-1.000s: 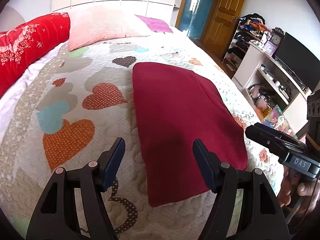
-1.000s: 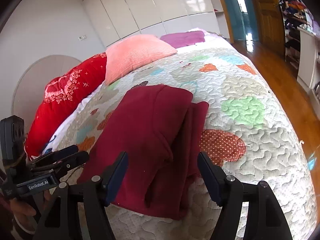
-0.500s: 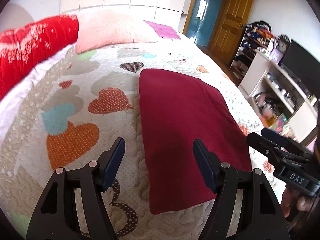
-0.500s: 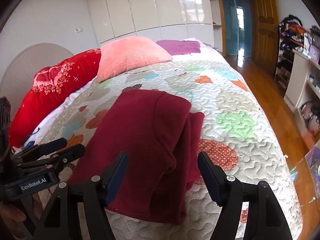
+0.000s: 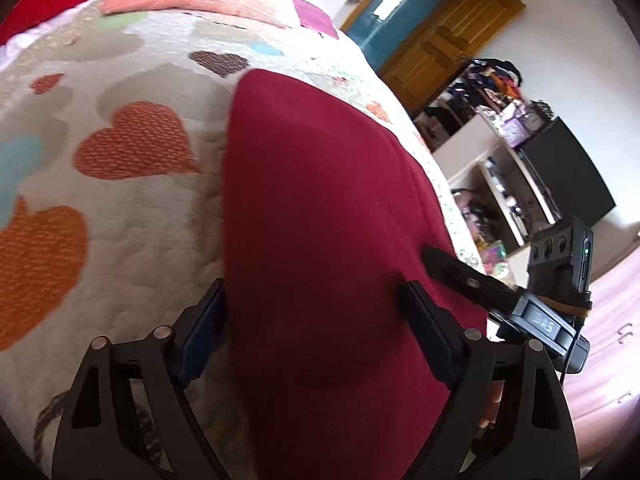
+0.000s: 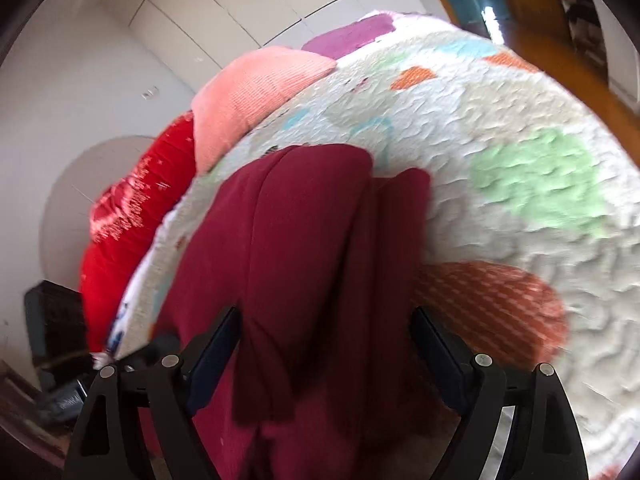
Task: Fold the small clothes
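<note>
A dark red garment (image 5: pixel 320 208), folded lengthwise, lies on the heart-patterned quilt (image 5: pixel 132 208). It also shows in the right wrist view (image 6: pixel 304 248), with a narrower folded strip along its right side. My left gripper (image 5: pixel 316 332) is open, its jaws straddling the garment's near end. My right gripper (image 6: pixel 326 354) is open too, its jaws on either side of the garment's near edge. The right gripper's fingertips (image 5: pixel 444 262) show in the left wrist view, at the garment's right edge.
Red (image 6: pixel 132 216), pink (image 6: pixel 256 92) and purple (image 6: pixel 348 36) pillows lie at the bed's head. White shelving with clutter and a dark TV (image 5: pixel 568 176) stand to the right of the bed, beyond a wooden door (image 5: pixel 440 52).
Both grippers have moved forward and down, close to the garment, so its near end now sits between each pair of open jaws. The garment has not moved.
</note>
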Demonstrator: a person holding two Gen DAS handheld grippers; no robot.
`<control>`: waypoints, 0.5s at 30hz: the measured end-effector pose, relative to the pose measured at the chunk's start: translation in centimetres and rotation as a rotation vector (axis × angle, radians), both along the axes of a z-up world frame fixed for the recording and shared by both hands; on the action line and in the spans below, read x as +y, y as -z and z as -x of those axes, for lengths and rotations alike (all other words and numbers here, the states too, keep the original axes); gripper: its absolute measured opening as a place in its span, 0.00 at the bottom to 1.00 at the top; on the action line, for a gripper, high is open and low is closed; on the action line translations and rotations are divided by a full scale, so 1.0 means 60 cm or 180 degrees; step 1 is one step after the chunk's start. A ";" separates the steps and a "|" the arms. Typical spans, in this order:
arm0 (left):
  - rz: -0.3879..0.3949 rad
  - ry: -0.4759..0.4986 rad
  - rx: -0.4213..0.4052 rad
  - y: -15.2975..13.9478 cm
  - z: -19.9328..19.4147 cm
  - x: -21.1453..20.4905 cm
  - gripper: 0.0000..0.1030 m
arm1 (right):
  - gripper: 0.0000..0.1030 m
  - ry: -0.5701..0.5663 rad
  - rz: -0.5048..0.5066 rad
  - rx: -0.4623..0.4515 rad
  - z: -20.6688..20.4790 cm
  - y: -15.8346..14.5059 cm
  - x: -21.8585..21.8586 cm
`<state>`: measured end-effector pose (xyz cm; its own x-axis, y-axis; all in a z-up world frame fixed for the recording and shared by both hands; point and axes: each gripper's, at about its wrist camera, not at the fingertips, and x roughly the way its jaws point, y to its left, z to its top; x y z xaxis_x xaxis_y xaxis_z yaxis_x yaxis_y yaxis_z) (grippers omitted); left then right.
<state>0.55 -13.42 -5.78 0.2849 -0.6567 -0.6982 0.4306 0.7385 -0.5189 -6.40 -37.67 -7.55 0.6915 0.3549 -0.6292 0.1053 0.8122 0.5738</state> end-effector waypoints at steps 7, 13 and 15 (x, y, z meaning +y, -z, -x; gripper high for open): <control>-0.0078 -0.0068 -0.0290 -0.067 0.038 0.048 0.61 | 0.43 -0.0203 0.0373 -0.0271 0.009 -0.066 0.063; -0.0394 -0.0256 -0.0410 -0.084 0.058 0.111 0.61 | 0.44 -0.0454 0.0218 -0.0357 -0.004 -0.074 0.135; -0.0484 -0.0339 -0.0239 -0.056 0.051 0.125 0.61 | 0.51 -0.0502 0.0308 -0.0192 -0.022 -0.060 0.162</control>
